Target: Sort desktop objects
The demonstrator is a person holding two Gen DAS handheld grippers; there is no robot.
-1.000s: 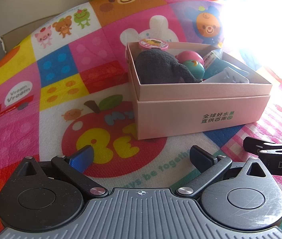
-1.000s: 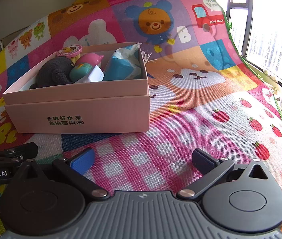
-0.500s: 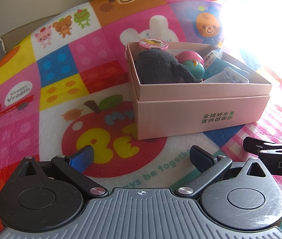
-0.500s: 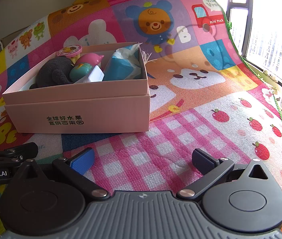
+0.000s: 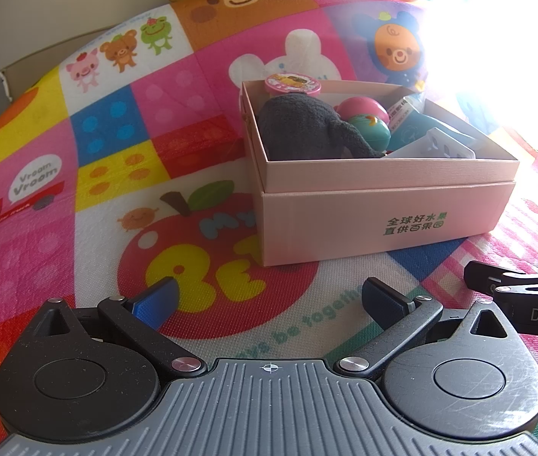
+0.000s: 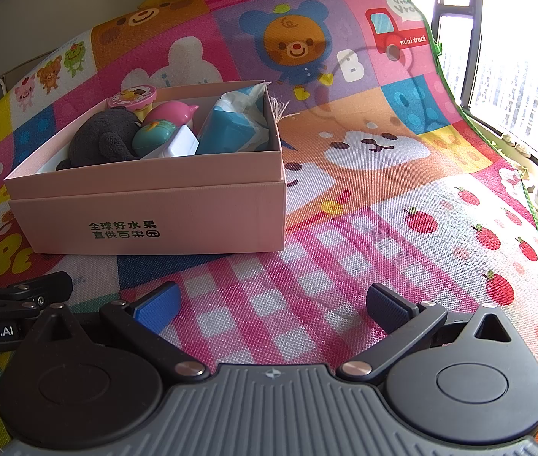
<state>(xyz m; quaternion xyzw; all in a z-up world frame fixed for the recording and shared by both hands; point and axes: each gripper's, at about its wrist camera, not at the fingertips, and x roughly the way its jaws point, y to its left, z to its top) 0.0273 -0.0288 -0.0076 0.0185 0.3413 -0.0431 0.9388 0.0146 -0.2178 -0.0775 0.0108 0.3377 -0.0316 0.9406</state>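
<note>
Nothing has moved since the earlier frames: both grippers sit exactly where they were, low over the play mat (image 6: 345,266), and the box has not shifted.

Nearest the lens, the left gripper (image 5: 269,300) has its fingers spread wide apart with nothing between them, only the woven mat with its red apple print below. Same story on the right gripper (image 6: 272,304): fingers apart, empty, hovering over pink-and-white check. The two tools sit side by side, each catching the other's black arm at the edge of its view.

Further out stands the pink cardboard box (image 6: 154,209), a matte, square-cornered thing with green printed characters on its front wall. Inside, packed close together: a dark grey plush toy (image 5: 307,129), soft and fuzzy; a glossy pink and teal egg-shaped toy (image 6: 162,125); a white plastic case (image 6: 181,144); a blue tissue pack (image 6: 234,125) with crinkly wrap; and a small round-lidded pink pot (image 5: 293,83) at the back corner.

No loose item shows on the mat, so the sorting looks finished, or paused between picks. The next move, if any, calls for finding a stray object out of frame, or simply drawing back.
</note>
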